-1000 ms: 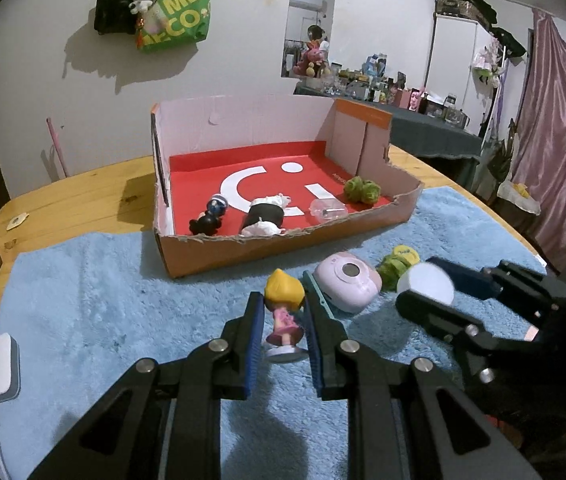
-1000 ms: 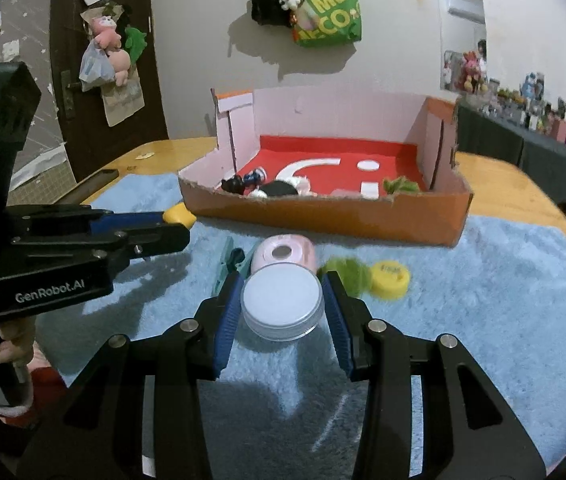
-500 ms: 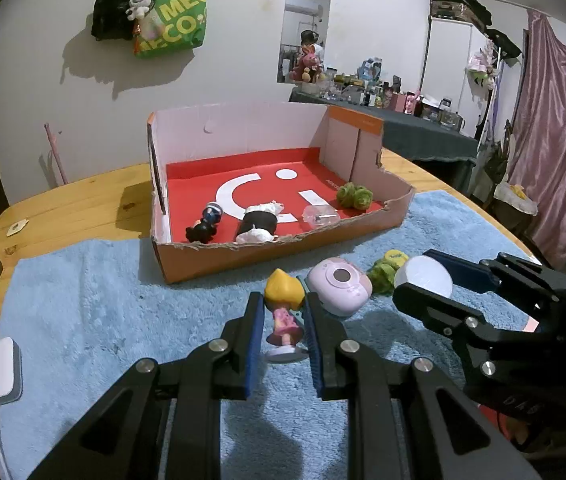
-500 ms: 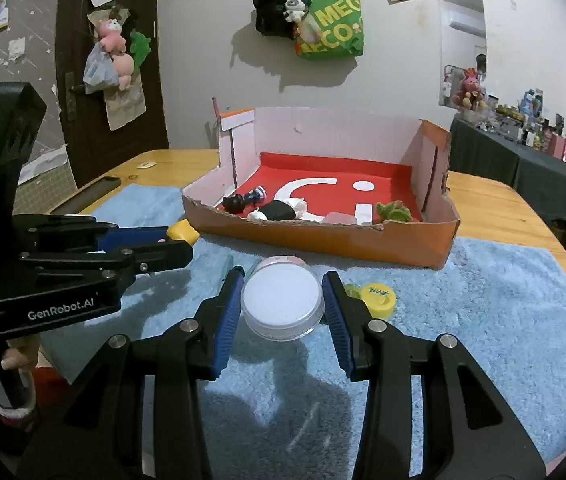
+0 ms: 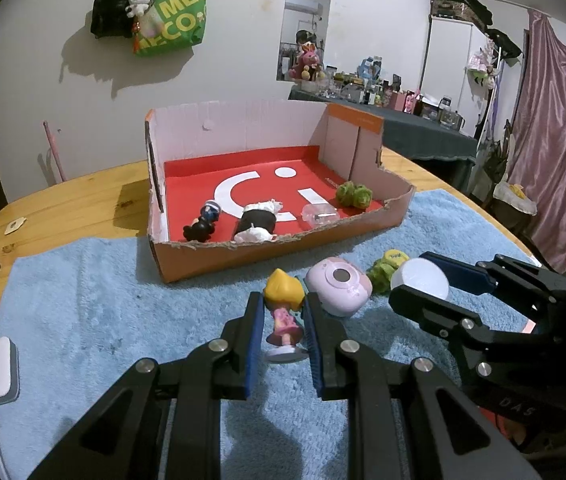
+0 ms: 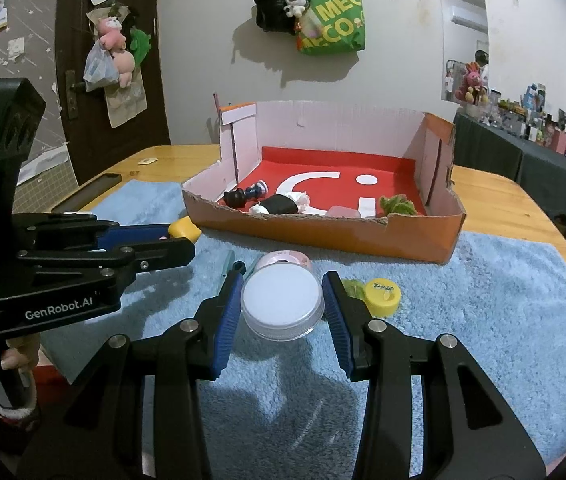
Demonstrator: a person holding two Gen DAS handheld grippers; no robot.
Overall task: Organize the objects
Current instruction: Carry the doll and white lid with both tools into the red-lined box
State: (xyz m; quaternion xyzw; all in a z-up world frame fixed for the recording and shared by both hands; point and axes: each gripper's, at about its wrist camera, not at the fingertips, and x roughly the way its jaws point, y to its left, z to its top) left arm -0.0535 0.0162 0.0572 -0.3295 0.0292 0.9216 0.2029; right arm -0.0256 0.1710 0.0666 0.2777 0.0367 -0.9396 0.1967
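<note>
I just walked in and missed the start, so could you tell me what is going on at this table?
A person is tidying toys into a cardboard box, with a gripper in each hand. The left gripper is shut on a blonde figurine; the right gripper is shut on a round white jar. The box already holds some items, while a pink camera and yellow cap lie on the blue towel.

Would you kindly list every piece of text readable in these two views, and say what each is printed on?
"GenRobot.AI": side of the left gripper.
"MEG" over "ECO": partly hidden lettering on the green tote bag on the wall.
"DAS": body of the right gripper.
Yellow cap: writing too small to read.
Wall photos and shelf items: unreadable.
</note>
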